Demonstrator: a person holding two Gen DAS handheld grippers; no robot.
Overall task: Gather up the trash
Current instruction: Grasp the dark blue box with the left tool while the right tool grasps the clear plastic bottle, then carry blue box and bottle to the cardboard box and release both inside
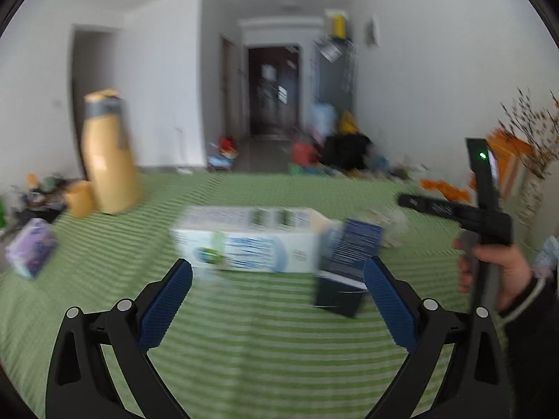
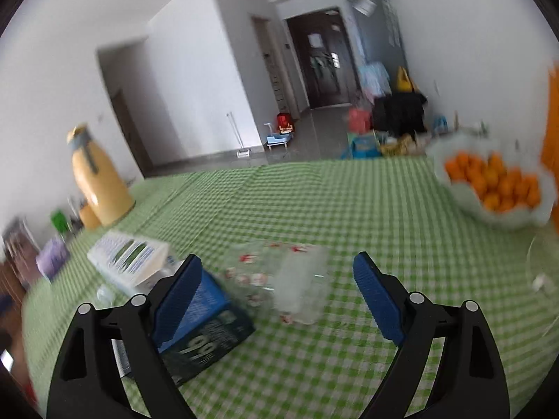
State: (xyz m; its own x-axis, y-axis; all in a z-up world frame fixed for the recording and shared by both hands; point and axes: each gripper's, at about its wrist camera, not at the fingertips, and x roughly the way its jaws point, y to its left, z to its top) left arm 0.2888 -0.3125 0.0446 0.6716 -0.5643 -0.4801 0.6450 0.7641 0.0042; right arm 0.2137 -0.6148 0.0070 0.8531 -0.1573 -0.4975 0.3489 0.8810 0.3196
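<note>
A white and blue carton point(image 1: 251, 244) lies on its side on the green checked tablecloth point(image 1: 265, 342). A dark blue box point(image 1: 346, 269) lies at its right end. My left gripper point(image 1: 277, 274) is open and empty, just short of both. In the right wrist view the carton point(image 2: 129, 262) is at the left, the dark blue box point(image 2: 206, 331) lies by the left finger, and a clear crumpled wrapper with red print point(image 2: 283, 279) lies between the fingers. My right gripper point(image 2: 276, 272) is open and empty above the wrapper. The right gripper's handle point(image 1: 485, 206) shows in the left view.
A yellow thermos point(image 1: 108, 153) stands at the far left with a small orange cup point(image 1: 80, 197). A purple tissue pack point(image 1: 31, 248) lies at the left edge. A white bowl of oranges point(image 2: 496, 185) stands at the far right.
</note>
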